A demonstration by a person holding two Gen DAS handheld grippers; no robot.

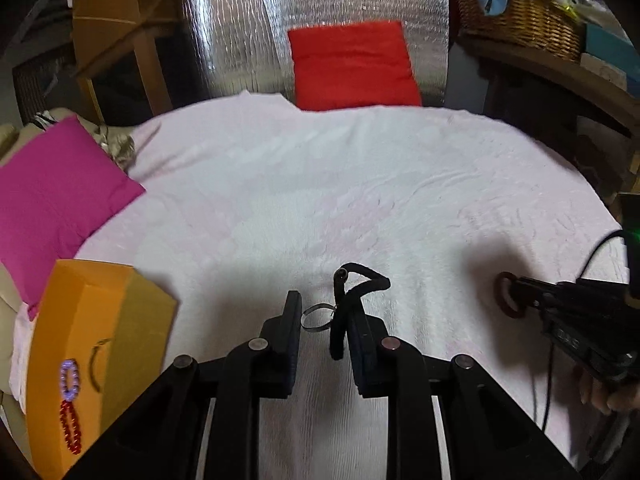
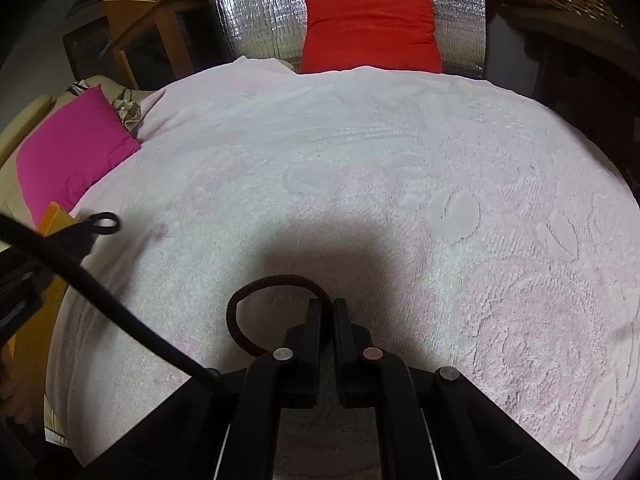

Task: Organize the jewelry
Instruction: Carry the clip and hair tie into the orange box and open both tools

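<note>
Between the spread left gripper (image 1: 320,308) fingers lies a silver ring (image 1: 316,317), seemingly beside a black cord, while the right gripper (image 2: 327,304) pinches a dark hair tie (image 2: 256,300); both must go to the orange box (image 1: 92,340).

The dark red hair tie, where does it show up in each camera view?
Left wrist view: the dark red hair tie is at the far right, pinched at the tip of the right gripper.
Right wrist view: it loops out left of the shut fingers, low centre.
Shared landmark: the red cushion at the top.
</note>
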